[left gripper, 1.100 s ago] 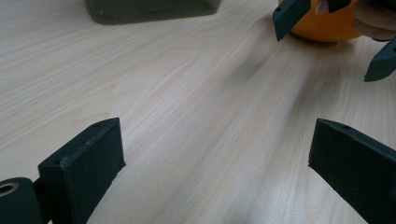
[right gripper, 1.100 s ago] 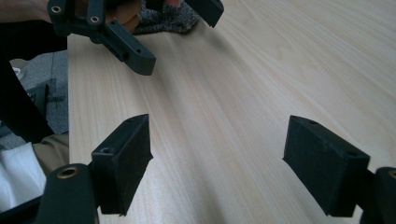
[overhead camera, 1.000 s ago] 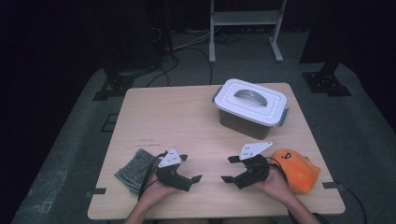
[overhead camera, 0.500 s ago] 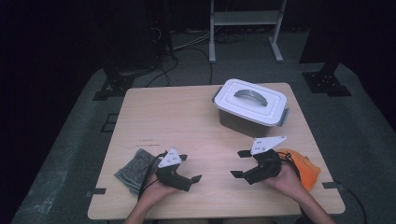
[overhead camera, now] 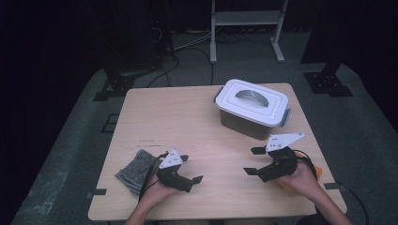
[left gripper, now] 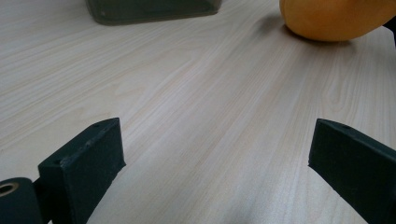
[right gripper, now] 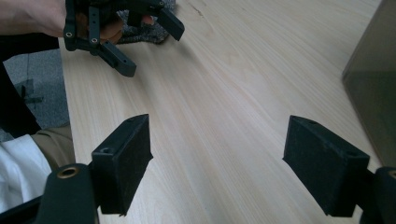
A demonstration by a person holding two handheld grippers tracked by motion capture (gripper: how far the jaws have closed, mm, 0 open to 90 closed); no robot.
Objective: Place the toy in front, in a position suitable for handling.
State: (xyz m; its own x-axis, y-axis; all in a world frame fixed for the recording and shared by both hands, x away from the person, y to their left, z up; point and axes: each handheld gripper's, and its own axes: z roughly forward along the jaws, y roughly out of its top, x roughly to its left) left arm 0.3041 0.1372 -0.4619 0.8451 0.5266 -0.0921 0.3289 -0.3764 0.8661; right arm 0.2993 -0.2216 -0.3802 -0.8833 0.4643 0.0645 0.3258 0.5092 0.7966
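The orange fruit [left gripper: 334, 18] lies at the tabletop's [overhead camera: 197, 122] right edge, near the box [overhead camera: 253, 110]. The right claw [overhead camera: 251, 161], spread and empty, has lifted off it toward the box. Left claw [overhead camera: 190, 168] stays spread by the cloth [overhead camera: 133, 165].

Left claw [overhead camera: 192, 169] low, jaws wide apart, right claw [overhead camera: 250, 161] raised, jaws wide apart

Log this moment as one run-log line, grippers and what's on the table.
left gripper: open, empty | right gripper: open, empty, lifted | orange object: under right hand | lidded box: closed | grey cloth: beside left hand
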